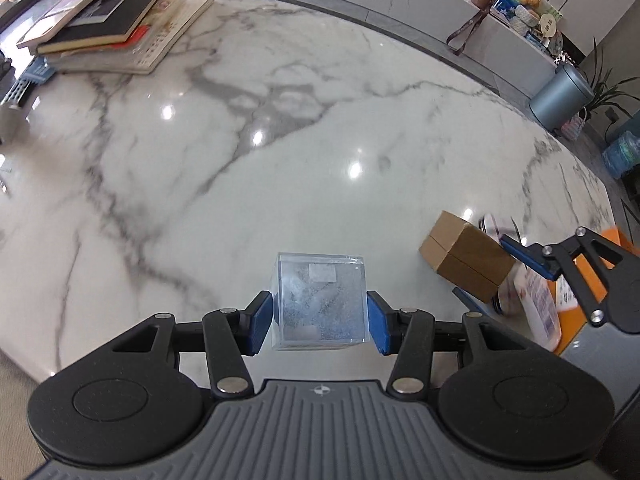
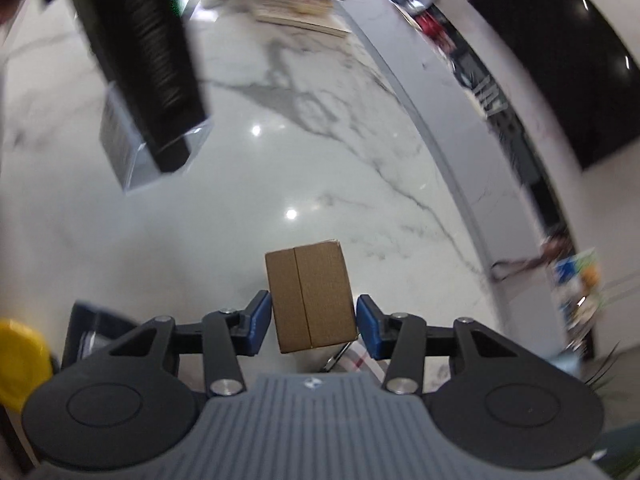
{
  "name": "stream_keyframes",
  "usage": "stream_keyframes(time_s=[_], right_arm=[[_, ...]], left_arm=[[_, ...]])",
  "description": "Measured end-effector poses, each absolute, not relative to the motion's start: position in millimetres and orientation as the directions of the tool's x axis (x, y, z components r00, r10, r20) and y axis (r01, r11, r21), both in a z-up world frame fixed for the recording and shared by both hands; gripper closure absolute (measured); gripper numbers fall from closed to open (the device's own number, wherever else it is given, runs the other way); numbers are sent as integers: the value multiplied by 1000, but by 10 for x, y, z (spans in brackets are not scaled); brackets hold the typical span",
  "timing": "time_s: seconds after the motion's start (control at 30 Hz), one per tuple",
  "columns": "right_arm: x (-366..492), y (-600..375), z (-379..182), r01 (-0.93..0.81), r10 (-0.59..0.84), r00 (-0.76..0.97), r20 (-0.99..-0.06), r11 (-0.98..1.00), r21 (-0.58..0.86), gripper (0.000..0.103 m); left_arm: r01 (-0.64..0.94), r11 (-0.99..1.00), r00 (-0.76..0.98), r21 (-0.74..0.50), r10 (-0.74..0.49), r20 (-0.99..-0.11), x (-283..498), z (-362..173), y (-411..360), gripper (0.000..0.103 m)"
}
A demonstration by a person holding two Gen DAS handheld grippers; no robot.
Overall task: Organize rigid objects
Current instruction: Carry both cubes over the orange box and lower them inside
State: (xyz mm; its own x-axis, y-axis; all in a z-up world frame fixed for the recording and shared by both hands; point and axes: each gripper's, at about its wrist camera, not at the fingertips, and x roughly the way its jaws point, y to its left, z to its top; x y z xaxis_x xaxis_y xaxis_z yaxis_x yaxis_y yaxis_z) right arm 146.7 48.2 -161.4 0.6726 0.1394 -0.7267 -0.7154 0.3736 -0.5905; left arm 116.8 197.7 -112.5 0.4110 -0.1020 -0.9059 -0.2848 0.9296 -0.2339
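A clear acrylic cube (image 1: 320, 304) with grey speckled contents sits between the blue pads of my left gripper (image 1: 319, 320), which is shut on it above the marble table (image 1: 280, 140). To the right, a brown cardboard box (image 1: 466, 256) hangs tilted in my right gripper (image 1: 494, 280). In the right wrist view the same box (image 2: 312, 296) is clamped between the blue pads of the right gripper (image 2: 314, 322), clear of the tabletop. The left gripper (image 2: 148, 60) shows there as a dark blur at upper left, with the clear cube (image 2: 132, 148) under it.
A stack of books (image 1: 112, 20) lies at the table's far left corner. A white bottle (image 1: 540, 304), an orange item (image 1: 600, 280) and a round tin (image 1: 500, 226) crowd the right edge. A yellow object (image 2: 20, 360) sits low left. A grey bin (image 1: 560, 96) stands on the floor beyond.
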Motion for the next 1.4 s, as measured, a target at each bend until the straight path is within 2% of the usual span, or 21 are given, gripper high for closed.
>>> stream_keyframes(time_s=[0.27, 0.53, 0.57, 0.63, 0.93, 1.13, 1.4], right_arm=[[1265, 482, -1567, -742, 139, 642, -754, 359, -566, 54], [1376, 406, -1422, -784, 195, 510, -838, 507, -359, 55], [1422, 382, -1390, -784, 209, 496, -843, 526, -331, 53], [1511, 355, -1365, -785, 226, 476, -850, 546, -294, 42], [1839, 398, -1491, -854, 275, 314, -909, 500, -144, 30], [1935, 434, -1611, -852, 275, 277, -921, 514, -103, 34], [1823, 219, -1347, -755, 330, 377, -866, 650, -81, 40]], left_arm=[[-267, 933, 406, -240, -117, -906, 939, -1094, 1927, 46], [-238, 937, 418, -255, -138, -898, 900, -1054, 1898, 46], [-231, 938, 416, -257, -143, -898, 903, -1059, 1895, 46], [-221, 939, 416, -262, -153, -896, 908, -1064, 1887, 46], [-200, 944, 411, -262, -162, -897, 984, -1051, 1903, 46], [-193, 946, 413, -261, -163, -896, 1010, -1021, 1908, 46], [-158, 952, 457, -262, -165, -874, 1016, -781, 1740, 46]])
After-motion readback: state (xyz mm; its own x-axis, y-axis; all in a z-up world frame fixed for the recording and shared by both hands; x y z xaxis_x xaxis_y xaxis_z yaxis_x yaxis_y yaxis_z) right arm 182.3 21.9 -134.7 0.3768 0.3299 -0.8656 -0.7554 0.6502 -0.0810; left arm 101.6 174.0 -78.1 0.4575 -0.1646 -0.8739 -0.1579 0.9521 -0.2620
